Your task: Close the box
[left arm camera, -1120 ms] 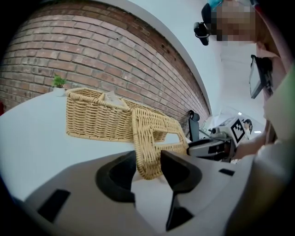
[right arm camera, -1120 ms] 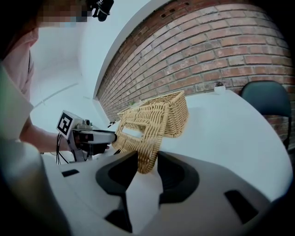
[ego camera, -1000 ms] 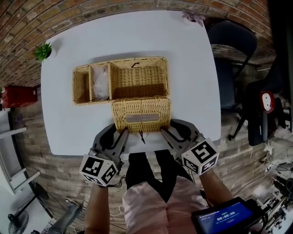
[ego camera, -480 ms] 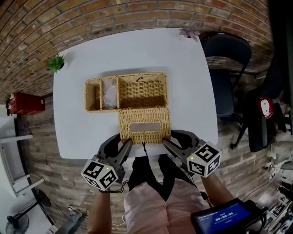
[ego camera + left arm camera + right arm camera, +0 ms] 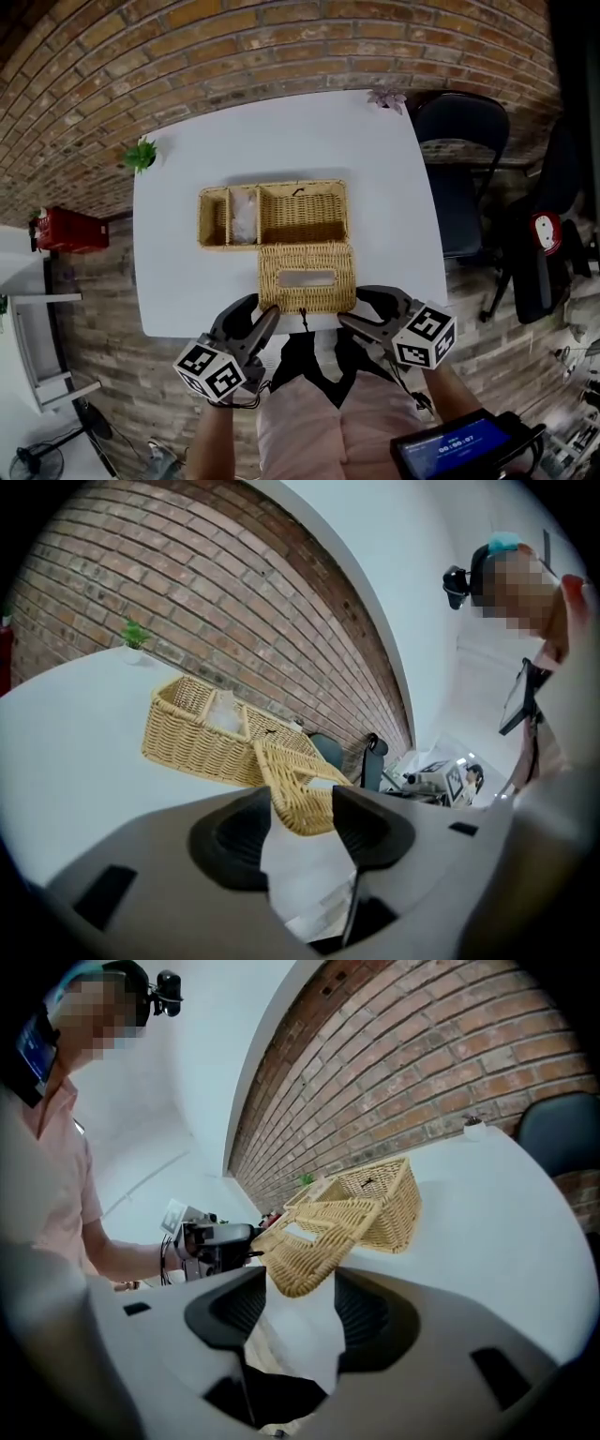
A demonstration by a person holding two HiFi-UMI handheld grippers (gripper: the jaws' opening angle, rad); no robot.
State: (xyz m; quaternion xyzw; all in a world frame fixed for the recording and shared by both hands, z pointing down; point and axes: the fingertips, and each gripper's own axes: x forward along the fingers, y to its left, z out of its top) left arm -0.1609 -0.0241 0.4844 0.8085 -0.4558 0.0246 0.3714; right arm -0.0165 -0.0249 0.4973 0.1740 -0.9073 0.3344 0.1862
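A wicker box (image 5: pixel 300 185) stands open on the white table (image 5: pixel 187 169), with a white bundle (image 5: pixel 242 217) in one compartment. Its hinged lid (image 5: pixel 307 295), which has a rectangular slot, sticks out toward me and is tilted up off the table. My left gripper (image 5: pixel 267 316) is at the lid's near left corner and my right gripper (image 5: pixel 347 319) at the near right corner. Both have just been opening. In the left gripper view that corner of the lid (image 5: pixel 292 799) shows between the wide jaws of the left gripper (image 5: pixel 300 803). The right gripper view shows the lid (image 5: pixel 309 1246) between the wide jaws of the right gripper (image 5: pixel 302 1283).
A small green plant (image 5: pixel 141 154) sits at the table's far left corner and a pink flower (image 5: pixel 386 97) at the far right. A black chair (image 5: pixel 461 169) stands to the right of the table. A red crate (image 5: pixel 64 231) is on the floor to the left.
Both grippers have risen and the lid's near edge has come up with them, from hanging down to nearly level. Both pairs of jaws stand wider apart than before.
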